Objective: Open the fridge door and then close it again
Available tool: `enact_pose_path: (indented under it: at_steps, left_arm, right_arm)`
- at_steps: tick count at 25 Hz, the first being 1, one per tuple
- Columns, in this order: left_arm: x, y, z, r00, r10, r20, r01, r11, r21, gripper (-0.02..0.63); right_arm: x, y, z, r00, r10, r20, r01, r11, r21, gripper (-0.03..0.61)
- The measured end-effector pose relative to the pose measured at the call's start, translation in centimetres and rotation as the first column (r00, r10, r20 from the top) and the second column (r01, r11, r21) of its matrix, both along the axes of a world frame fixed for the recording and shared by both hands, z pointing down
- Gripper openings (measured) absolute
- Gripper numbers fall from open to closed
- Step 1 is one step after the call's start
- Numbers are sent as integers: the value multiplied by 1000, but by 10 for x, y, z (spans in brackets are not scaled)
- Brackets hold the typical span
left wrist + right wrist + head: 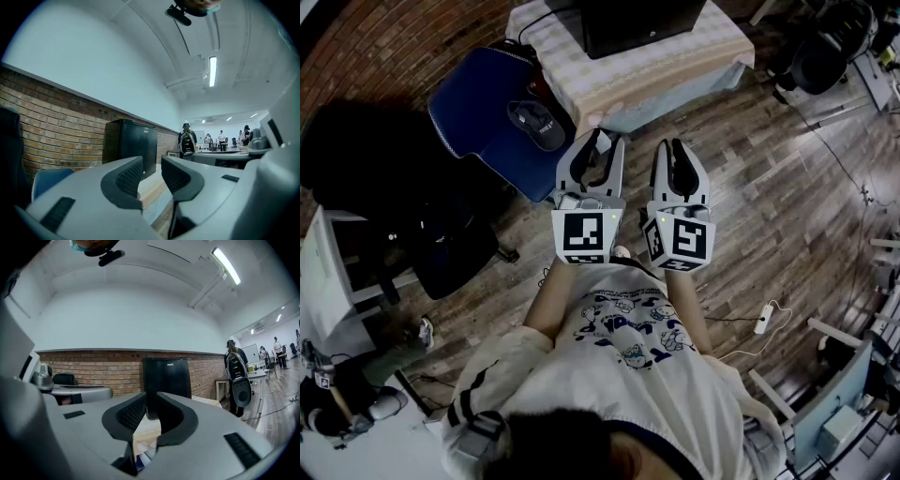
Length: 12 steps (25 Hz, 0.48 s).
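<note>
My head camera looks steeply down onto the left gripper [602,142] and right gripper [672,146], the fridge [642,23] at its top edge. Each gripper camera looks level along its jaws — both share that fridge, well ahead, against the brick wall [93,369].

head view's top edge cuts off the fridge [642,23]; its logo [169,364] is too small to read.

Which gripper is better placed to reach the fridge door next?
Probably the right gripper: the fridge stands straight ahead beyond its open, empty jaws. From the left gripper it sits off to the left. Both are some way short.
</note>
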<state>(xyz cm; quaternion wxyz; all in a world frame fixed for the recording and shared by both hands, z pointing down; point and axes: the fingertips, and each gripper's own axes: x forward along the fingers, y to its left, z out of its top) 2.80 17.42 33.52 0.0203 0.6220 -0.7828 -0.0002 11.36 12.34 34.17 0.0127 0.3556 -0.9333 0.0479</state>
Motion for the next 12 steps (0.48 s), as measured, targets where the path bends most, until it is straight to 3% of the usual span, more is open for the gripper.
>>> enact_pose_path:
  at_steps: [12]
  left_arm:
    - [-25,-21,5,1000,9,-7,-9,1000,-7,135]
  right_arm:
    - [-27,-20,6,1000,4,-14,-4,1000,-8,69]
